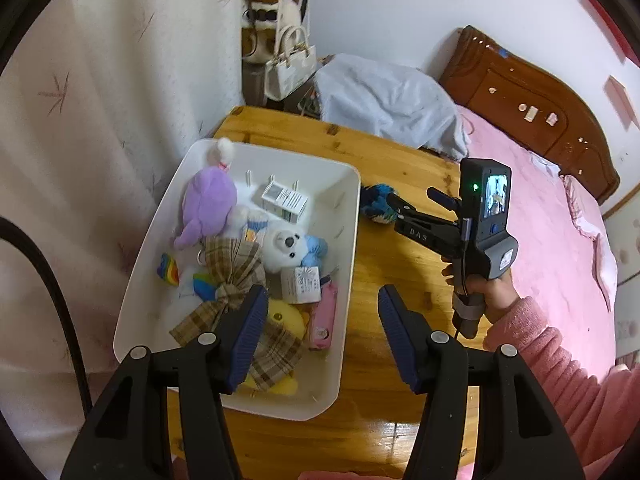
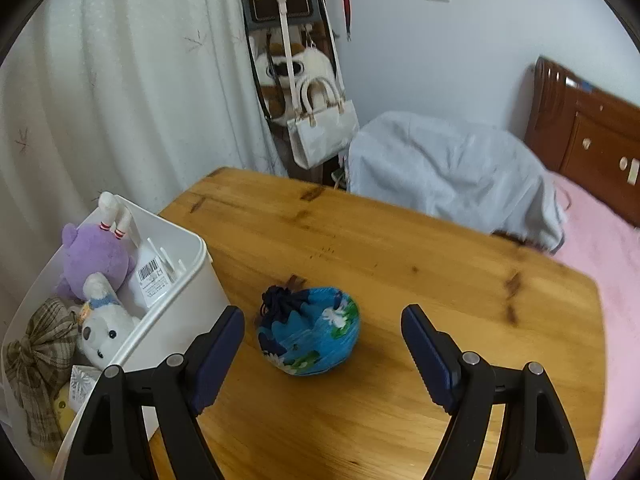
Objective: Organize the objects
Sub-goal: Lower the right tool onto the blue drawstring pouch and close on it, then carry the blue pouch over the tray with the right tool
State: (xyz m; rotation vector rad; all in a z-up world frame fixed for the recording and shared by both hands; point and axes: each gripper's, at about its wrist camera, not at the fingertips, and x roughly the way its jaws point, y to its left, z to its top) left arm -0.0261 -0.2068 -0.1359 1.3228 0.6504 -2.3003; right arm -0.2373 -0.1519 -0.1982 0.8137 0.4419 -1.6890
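The right claw, marked "DAS" in the left view, is spread and empty above the blue pouch on the bench. The left claw is spread over the white bin; box print is unreadable.

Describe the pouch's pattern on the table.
Blue pouch with white flowers, green leaves; clearest in right wrist view.

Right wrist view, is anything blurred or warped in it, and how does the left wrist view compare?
Right wrist view: the table far edge and grey cloth look smeared, the blue pouch fairly sharp, and the fisheye bends the edges. Left wrist view: sharper overall, with glare on the table near the bottom and the same fisheye bending.
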